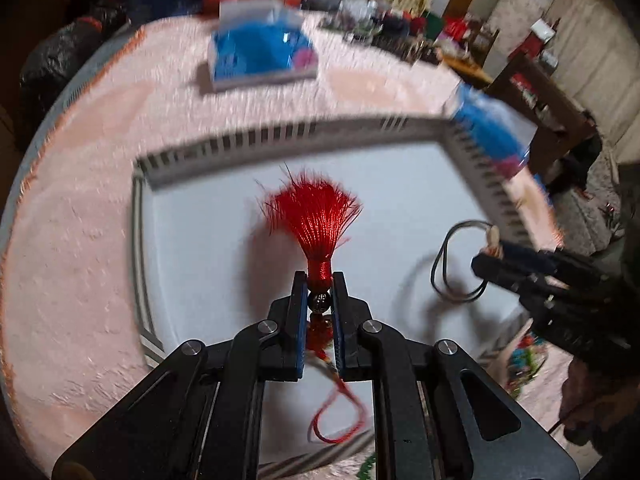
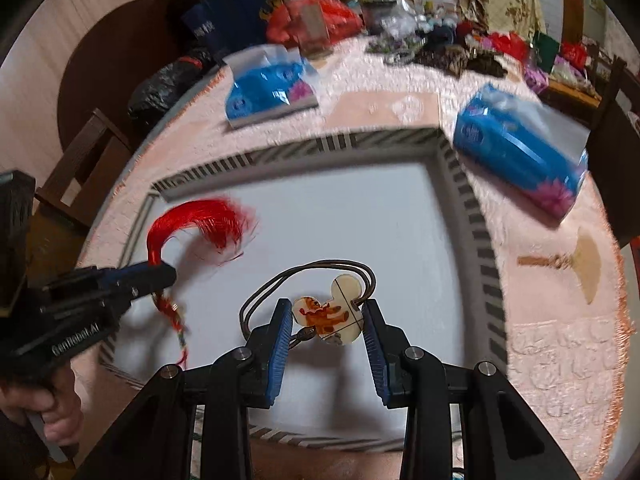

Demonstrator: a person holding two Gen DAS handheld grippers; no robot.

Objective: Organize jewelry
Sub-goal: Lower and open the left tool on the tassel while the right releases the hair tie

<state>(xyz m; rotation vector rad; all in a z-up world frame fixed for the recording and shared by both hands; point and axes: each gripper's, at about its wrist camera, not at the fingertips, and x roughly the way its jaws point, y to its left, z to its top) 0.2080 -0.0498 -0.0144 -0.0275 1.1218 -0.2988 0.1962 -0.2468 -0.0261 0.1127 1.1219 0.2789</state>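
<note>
So far, nothing looks sorted yet: both pieces of jewelry are in the air over the white tray (image 1: 208, 240), whose striped rim frames a bare white floor with no item laid on it in either view. The left claw (image 1: 319, 284) is pinched nearly shut on the red tassel charm (image 1: 316, 216), gripping it at the bound neck and the dark bead just below, so that the fringe fans out ahead of the fingertips and the knotted cord loops back beneath the claw. The right claw (image 2: 326, 312) stands partly open, and between its blue pads sits the cartoon pendant (image 2: 330, 316), a pale mouse-head plaque with an orange figure printed on it, its dark cord (image 2: 304, 272) arching out in front; the pads appear to bear on its edges, so I judge it held rather than merely framed. Both claws point steeply down toward the tray, which rests on the pink cloth of the bench (image 1: 80, 220), with two blue tissue packs nearby. By my reading the carrying stage is under way and the setting-down stage is all still to come: each piece must be lowered, released and laid out apart from the other, and more trinkets may wait in the clutter at the far edge.
</note>
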